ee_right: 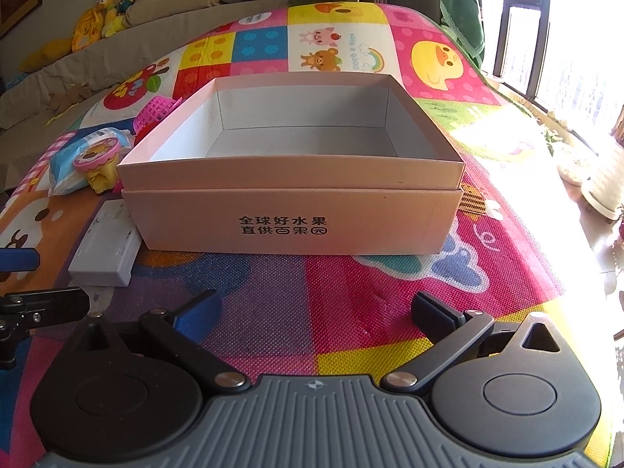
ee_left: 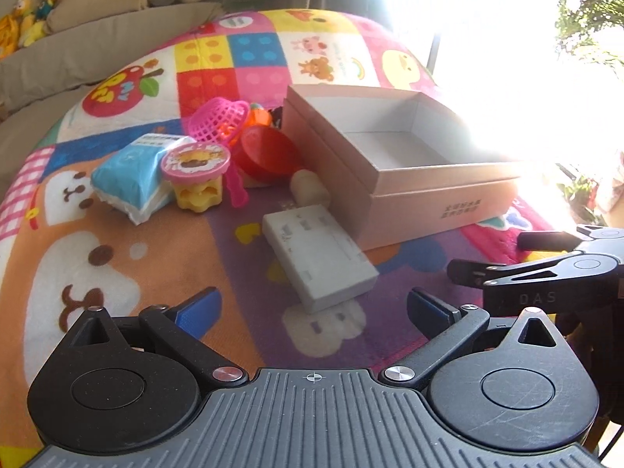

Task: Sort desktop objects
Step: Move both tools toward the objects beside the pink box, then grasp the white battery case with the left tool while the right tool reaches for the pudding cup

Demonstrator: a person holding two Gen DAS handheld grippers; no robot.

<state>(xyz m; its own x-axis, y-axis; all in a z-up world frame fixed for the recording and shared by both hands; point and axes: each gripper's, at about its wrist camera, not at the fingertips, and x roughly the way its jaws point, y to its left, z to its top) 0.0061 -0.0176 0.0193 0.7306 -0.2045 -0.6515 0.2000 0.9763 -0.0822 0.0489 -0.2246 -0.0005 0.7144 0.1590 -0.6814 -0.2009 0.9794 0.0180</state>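
An open, empty pinkish cardboard box (ee_left: 440, 187) (ee_right: 290, 216) stands on a colourful play mat. Left of it lie a grey flat case (ee_left: 318, 257) (ee_right: 107, 247), a blue tissue pack (ee_left: 128, 175) (ee_right: 64, 171), a pink-lidded yellow toy cup (ee_left: 197, 173) (ee_right: 97, 163), a pink toy basket (ee_left: 218, 119) (ee_right: 154, 113), a red bowl (ee_left: 265, 154) and a beige wooden peg (ee_left: 310, 187). My left gripper (ee_left: 314, 308) is open and empty, just short of the grey case. My right gripper (ee_right: 314, 310) is open and empty in front of the box.
The play mat (ee_right: 351, 296) covers the whole surface. A sofa with plush toys (ee_right: 117, 0) runs along the back. A bright window (ee_right: 565, 39) and potted plants lie to the right. The right gripper's fingers (ee_left: 546, 257) show at the left view's right edge.
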